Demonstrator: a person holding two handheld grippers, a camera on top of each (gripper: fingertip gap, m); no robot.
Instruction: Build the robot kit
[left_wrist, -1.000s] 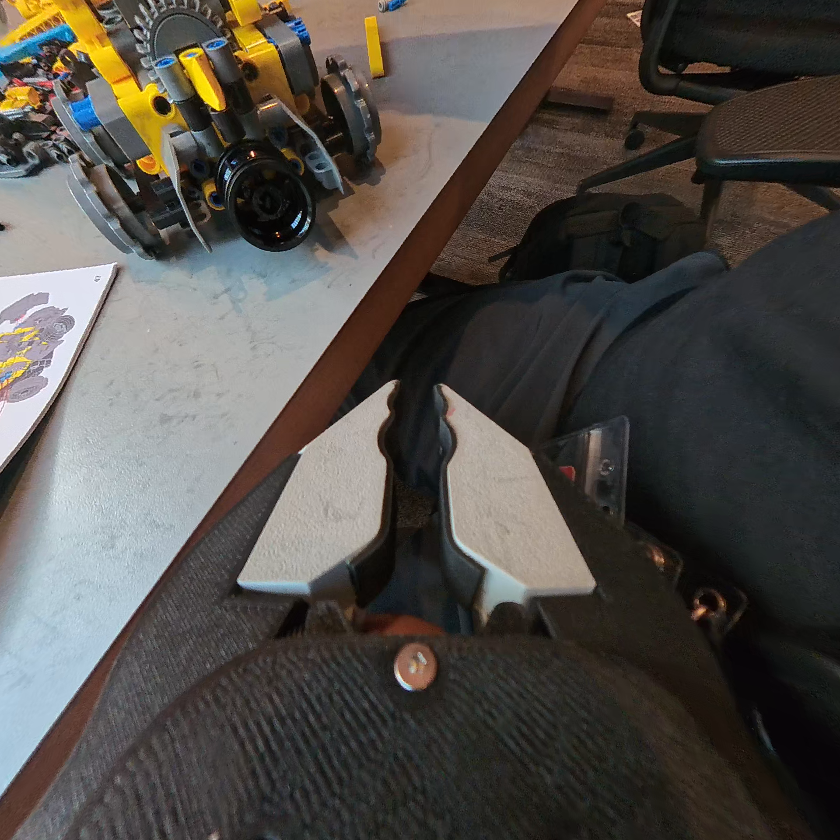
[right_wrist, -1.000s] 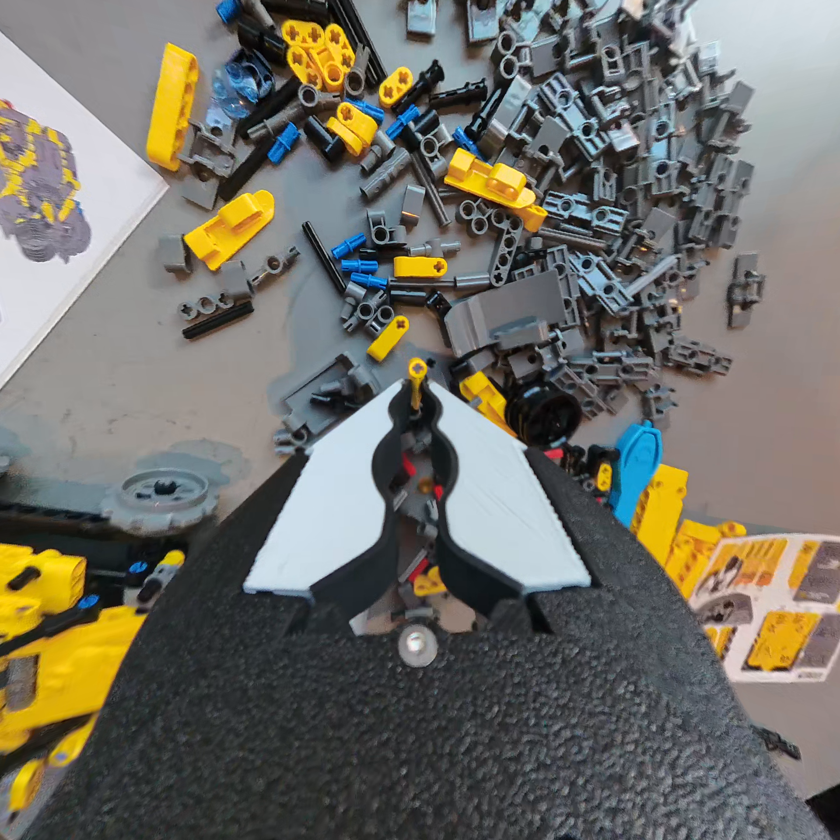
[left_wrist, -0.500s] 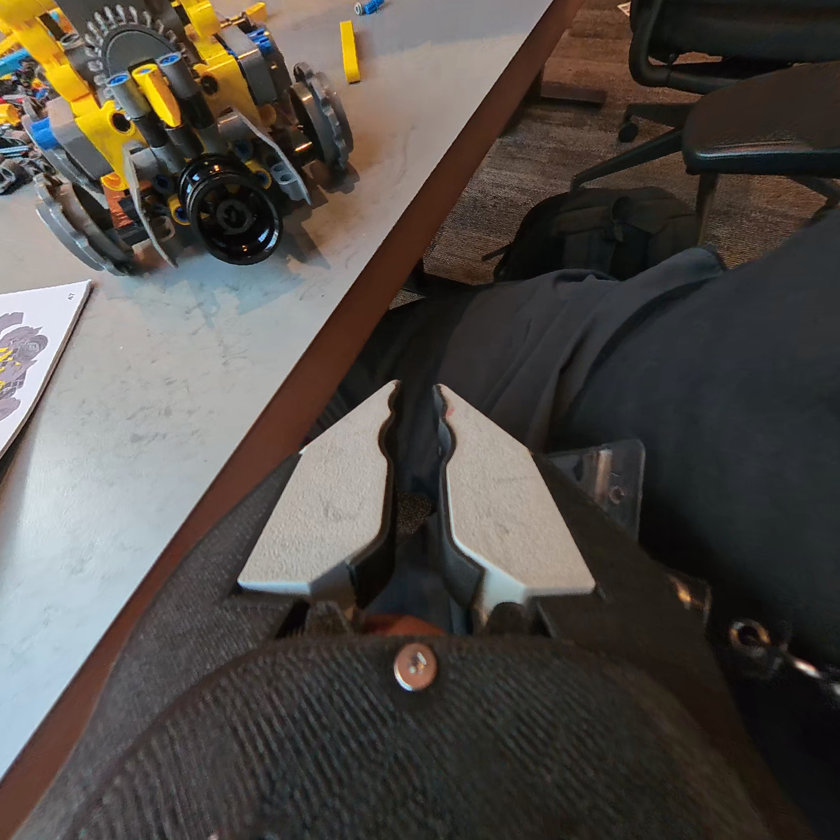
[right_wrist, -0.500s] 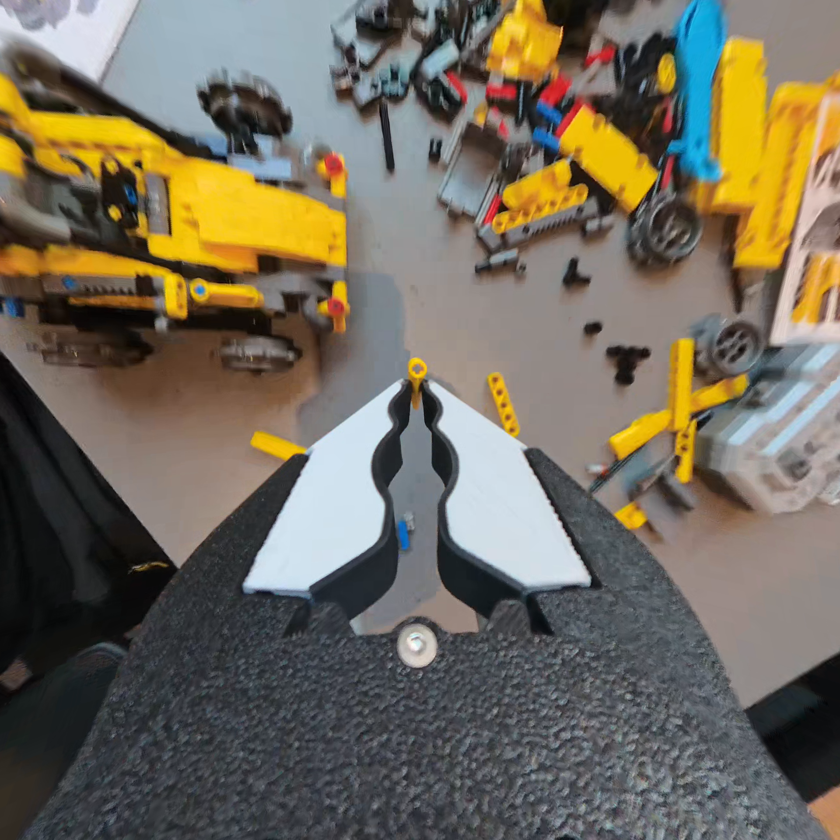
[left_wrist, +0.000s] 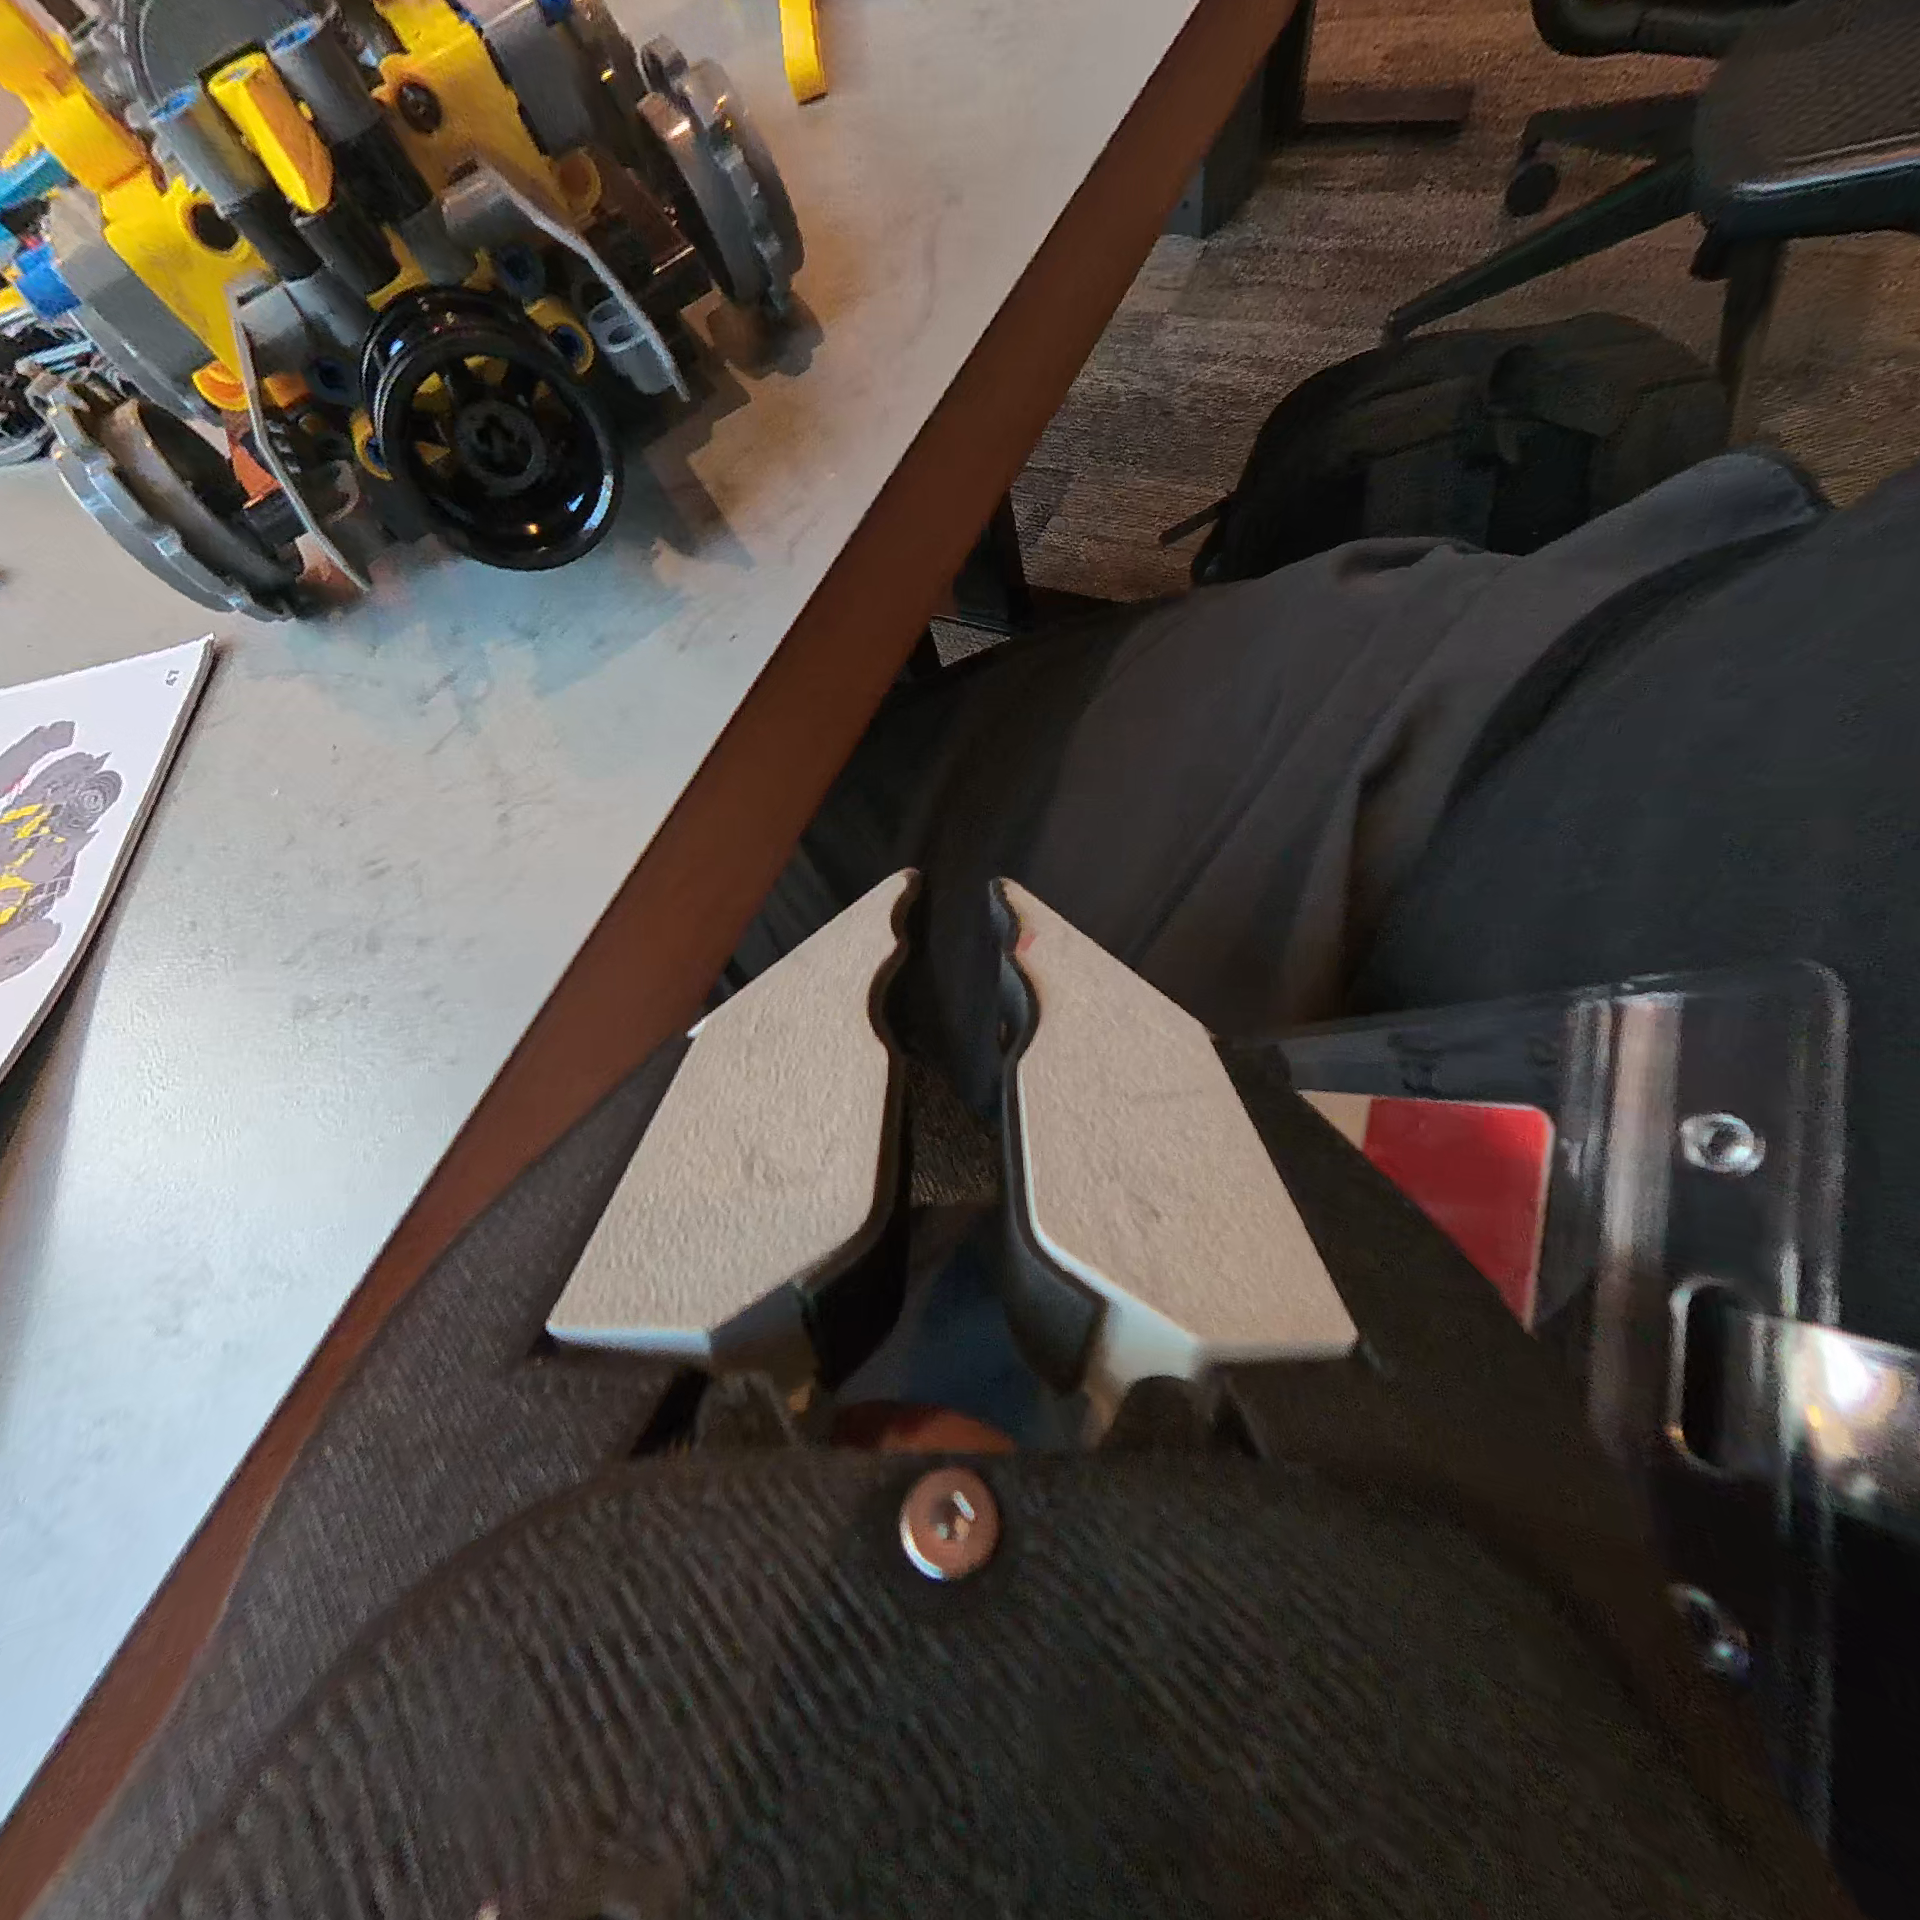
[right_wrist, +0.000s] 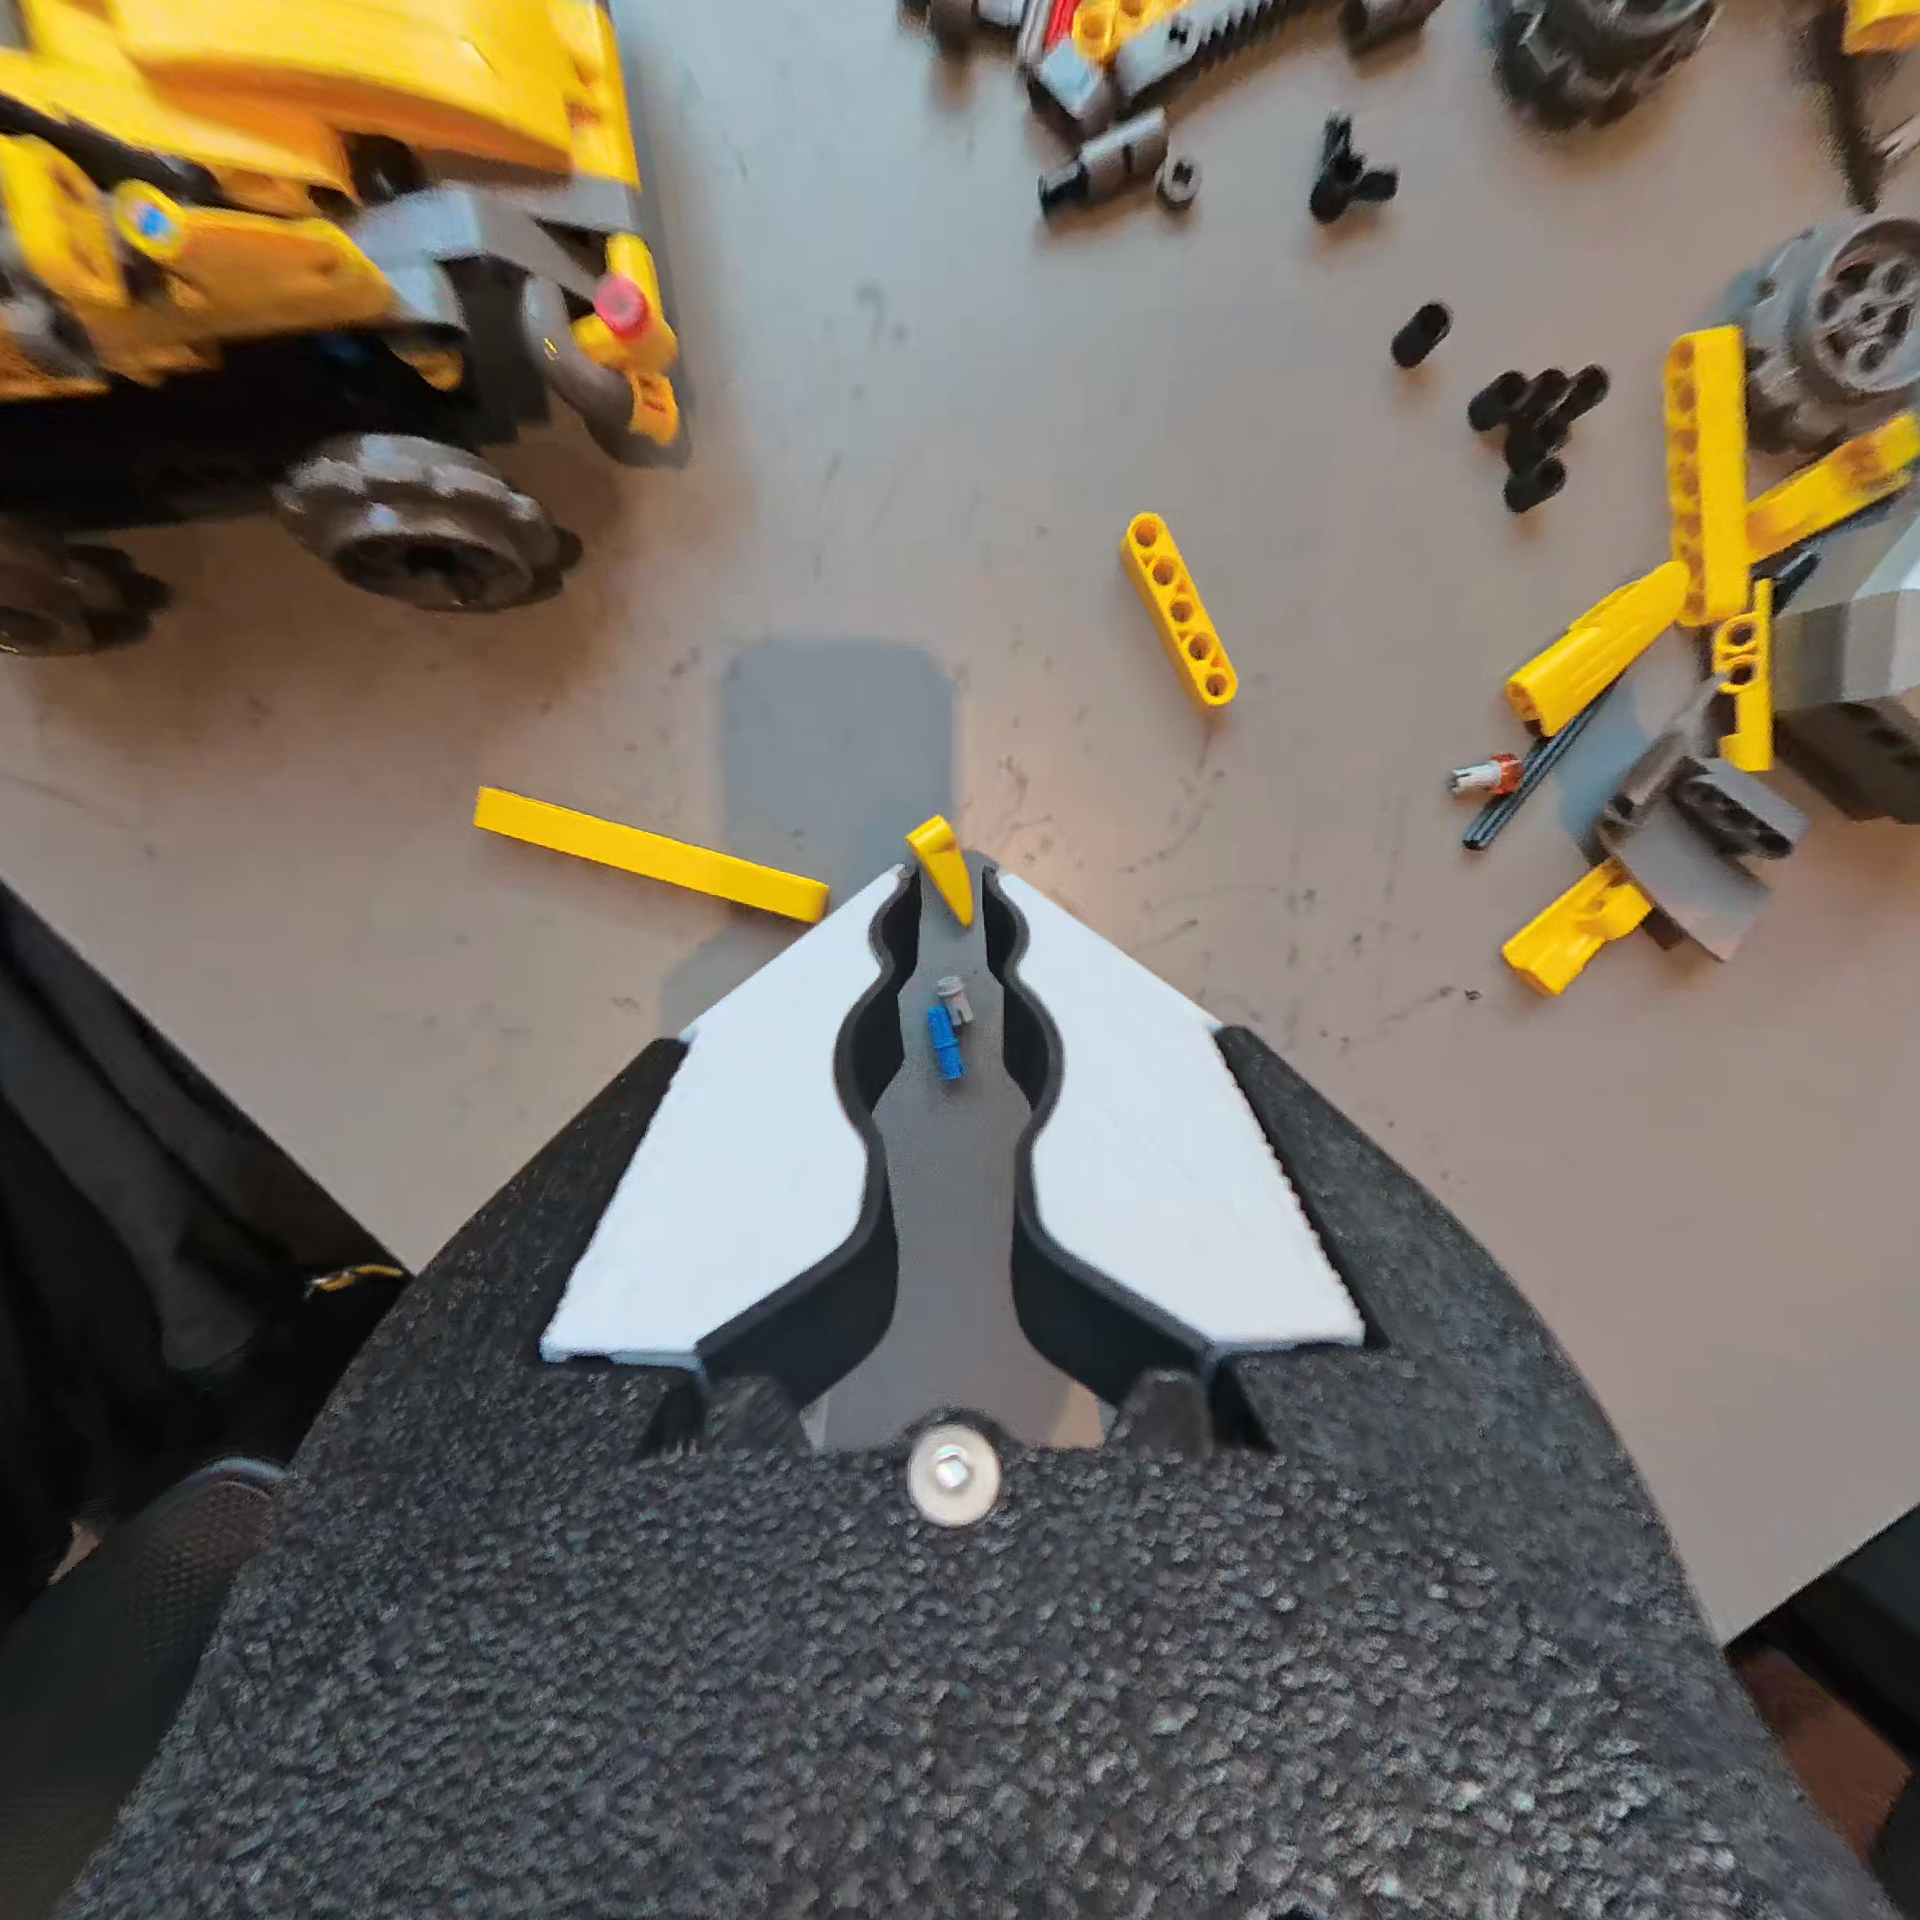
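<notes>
Small yellow piece (right_wrist: 943, 864) pinched at right gripper (right_wrist: 948, 883) tips.

No writing can be made out on the booklet (left_wrist: 83, 821).

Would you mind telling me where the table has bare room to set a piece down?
Bare table lies between the yellow vehicle and the holed yellow beam, and right of the right hand-held gripper below the parts heap. In the left view, it is bare between booklet and table edge.
</notes>
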